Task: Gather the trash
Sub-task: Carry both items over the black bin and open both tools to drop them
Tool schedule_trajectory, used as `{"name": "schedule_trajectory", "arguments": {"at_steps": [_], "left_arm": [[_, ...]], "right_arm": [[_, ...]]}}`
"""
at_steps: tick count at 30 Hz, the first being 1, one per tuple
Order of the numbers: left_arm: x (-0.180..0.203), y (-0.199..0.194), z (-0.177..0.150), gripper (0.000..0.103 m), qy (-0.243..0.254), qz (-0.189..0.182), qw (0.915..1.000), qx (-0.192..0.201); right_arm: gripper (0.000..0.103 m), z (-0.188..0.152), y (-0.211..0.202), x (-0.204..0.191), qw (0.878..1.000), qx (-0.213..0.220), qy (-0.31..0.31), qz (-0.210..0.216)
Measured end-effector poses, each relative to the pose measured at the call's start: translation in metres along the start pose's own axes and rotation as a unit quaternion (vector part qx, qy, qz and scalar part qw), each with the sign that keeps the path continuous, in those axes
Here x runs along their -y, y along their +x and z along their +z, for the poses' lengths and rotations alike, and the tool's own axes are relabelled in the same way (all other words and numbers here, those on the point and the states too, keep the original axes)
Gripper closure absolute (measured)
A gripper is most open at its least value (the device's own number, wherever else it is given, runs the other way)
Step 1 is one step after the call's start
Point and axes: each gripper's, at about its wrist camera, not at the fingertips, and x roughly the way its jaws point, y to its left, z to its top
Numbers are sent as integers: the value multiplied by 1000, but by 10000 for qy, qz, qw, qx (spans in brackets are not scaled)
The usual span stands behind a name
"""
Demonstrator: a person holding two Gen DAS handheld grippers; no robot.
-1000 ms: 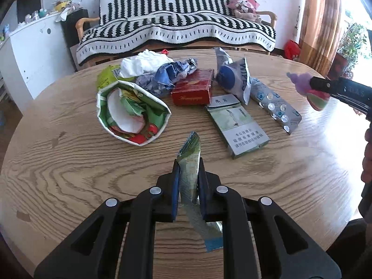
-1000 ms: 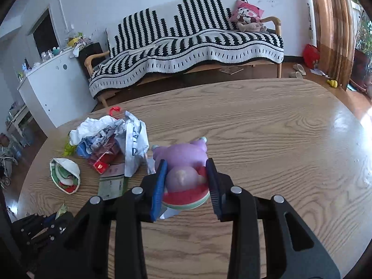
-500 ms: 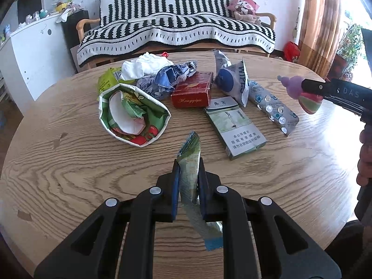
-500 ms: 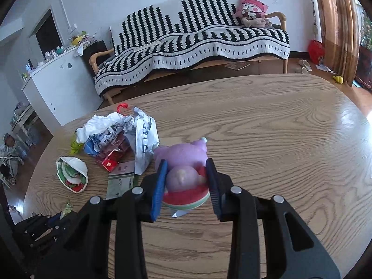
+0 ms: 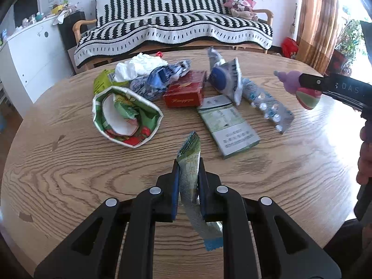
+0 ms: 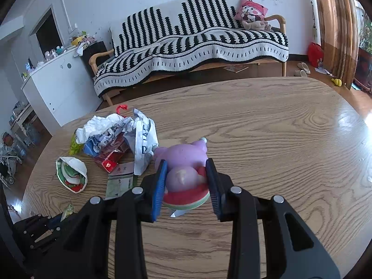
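Above the round oak-grain wooden table [image 5: 69, 176]: left gripper [image 5: 187, 174] clamps a crumpled green-silver foil wrapper [image 5: 189, 162]; right gripper [image 6: 186, 181] pinches a purple-and-red soft plastic toy [image 6: 183, 162]. Litter pile [image 5: 162, 88] lies beyond.

**Two gripper-mounted views over one table**

The left view is taken low above the near table [image 5: 69, 186] edge, faced forward toward the sofa [image 5: 172, 30], with the trash pile [image 5: 162, 86] close ahead. The right view is taken from farther right, faced the same way. The pile [image 6: 116, 139], sofa [image 6: 193, 44] and table [image 6: 279, 139] are shared.
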Motion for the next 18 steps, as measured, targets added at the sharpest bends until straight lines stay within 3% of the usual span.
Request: {"name": "schedule_trajectory", "arguments": {"at_steps": [5,10,14,18], "left_arm": [[15,-25,13,90,110,-89,9996,253],[68,-76,23,90,444,-665,9951,588],[135,-109,11,90,896,-1397,9845,562],[210,-117,-19,90,1319,-2167,9672,152]], "right_arm": [[69,2,-54,5,9991,339,208,143],[69,-7,-145,32,9966,813,136,-81],[69,-36,-212,71,9935,1026,404,-270],[69,-80,-259,119,9904,1025,792,-489]]}}
